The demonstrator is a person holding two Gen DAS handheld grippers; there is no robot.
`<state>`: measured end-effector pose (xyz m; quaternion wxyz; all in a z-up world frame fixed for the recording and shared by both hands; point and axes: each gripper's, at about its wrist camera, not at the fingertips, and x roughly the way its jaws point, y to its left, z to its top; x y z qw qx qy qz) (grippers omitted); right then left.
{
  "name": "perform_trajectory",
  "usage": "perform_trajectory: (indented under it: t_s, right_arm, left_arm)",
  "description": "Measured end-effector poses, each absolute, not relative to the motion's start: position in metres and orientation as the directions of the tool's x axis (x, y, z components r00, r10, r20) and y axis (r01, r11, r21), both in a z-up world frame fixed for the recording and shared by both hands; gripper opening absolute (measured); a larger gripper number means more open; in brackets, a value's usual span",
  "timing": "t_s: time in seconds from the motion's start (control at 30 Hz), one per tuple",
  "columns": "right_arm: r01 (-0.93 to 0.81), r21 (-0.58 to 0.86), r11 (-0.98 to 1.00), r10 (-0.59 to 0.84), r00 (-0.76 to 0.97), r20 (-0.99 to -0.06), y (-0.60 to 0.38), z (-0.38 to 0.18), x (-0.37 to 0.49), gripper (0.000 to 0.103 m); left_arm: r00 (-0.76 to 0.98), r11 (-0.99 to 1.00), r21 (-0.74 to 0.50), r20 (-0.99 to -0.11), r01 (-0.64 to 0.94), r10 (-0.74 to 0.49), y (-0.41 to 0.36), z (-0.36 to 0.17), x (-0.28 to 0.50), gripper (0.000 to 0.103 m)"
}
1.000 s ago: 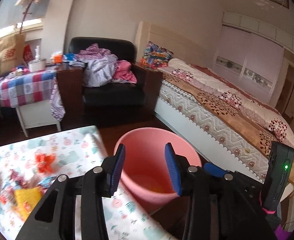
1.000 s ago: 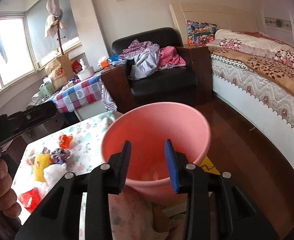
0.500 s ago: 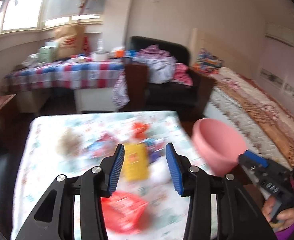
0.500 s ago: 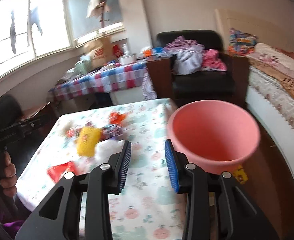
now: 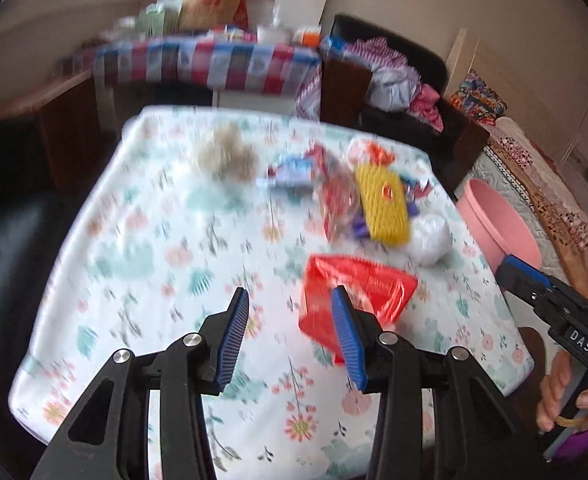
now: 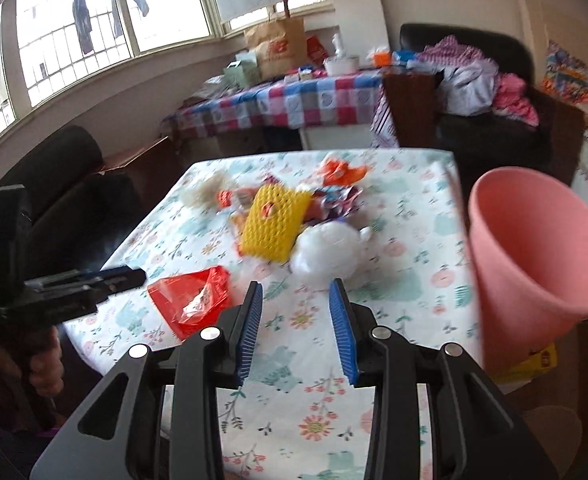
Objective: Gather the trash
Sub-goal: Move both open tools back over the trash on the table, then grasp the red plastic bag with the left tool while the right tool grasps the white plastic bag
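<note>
Trash lies on a floral-cloth table (image 5: pixel 154 240): a red plastic bag (image 5: pixel 378 284), a yellow mesh pad (image 5: pixel 382 204), a white plastic bag (image 5: pixel 430 236), coloured wrappers (image 5: pixel 294 172) and a beige fluffy clump (image 5: pixel 226 152). A pink bin (image 6: pixel 534 248) stands off the table's right edge. My left gripper (image 5: pixel 290 340) is open and empty above the table, just left of the red bag. My right gripper (image 6: pixel 296 332) is open and empty over the near table, in front of the white bag (image 6: pixel 330 252). The red bag (image 6: pixel 194 300) and yellow pad (image 6: pixel 272 220) show there too.
A checked-cloth table (image 6: pixel 294 96) with boxes and a paper bag stands behind. A black armchair (image 6: pixel 474 80) piled with clothes is at back right, a bed (image 5: pixel 554 184) to the right, and a dark sofa (image 6: pixel 66 200) to the left.
Both grippers swung left from over the pink bin toward the table and now hover over the trash. Both stay open and empty.
</note>
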<state>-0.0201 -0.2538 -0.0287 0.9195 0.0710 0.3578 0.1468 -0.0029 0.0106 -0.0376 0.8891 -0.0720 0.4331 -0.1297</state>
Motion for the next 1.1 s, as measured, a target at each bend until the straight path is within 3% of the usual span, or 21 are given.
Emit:
perform_trajectory:
  t_s: [0.23, 0.5, 0.7, 0.8, 0.87, 1.0, 1.1]
  right_arm:
    - [-0.220, 0.271, 0.937, 0.347, 0.672, -0.655, -0.255, -0.037, -0.008, 0.035]
    - [-0.234, 0.280, 0.931, 0.363, 0.675, -0.642, -0.257, -0.031, 0.003, 0.035]
    - [-0.242, 0.265, 0.933, 0.359, 0.662, -0.659, -0.257, -0.033, 0.011, 0.035]
    - [-0.229, 0.279, 0.933, 0.360, 0.650, -0.670, -0.260, -0.035, 0.019, 0.036]
    - [-0.227, 0.290, 0.930, 0.367, 0.639, -0.676, -0.261, -0.035, 0.024, 0.036]
    - [-0.245, 0.271, 0.931, 0.365, 0.630, -0.686, -0.255, -0.033, 0.032, 0.035]
    - [-0.261, 0.254, 0.931, 0.364, 0.629, -0.687, -0.249, -0.030, 0.040, 0.035]
  left_arm:
    - [0.544, 0.940, -0.313, -0.769, 0.135, -0.334, 0.002, -0.046, 0.014, 0.052]
    - [0.522, 0.882, -0.465, -0.736, 0.074, -0.431, 0.007, -0.040, 0.038, 0.053]
    - [0.491, 0.916, -0.401, -0.790, 0.037, -0.366, 0.005, -0.057, 0.048, 0.053]
    - [0.463, 0.898, -0.438, -0.788, 0.044, -0.406, 0.003, -0.064, 0.050, 0.052]
    - [0.456, 0.893, -0.444, -0.781, 0.073, -0.426, -0.003, -0.064, 0.050, 0.048]
    - [0.436, 0.890, -0.444, -0.784, 0.104, -0.442, -0.011, -0.067, 0.051, 0.011]
    - [0.448, 0.890, -0.445, -0.780, 0.096, -0.438, -0.007, -0.067, 0.050, 0.000]
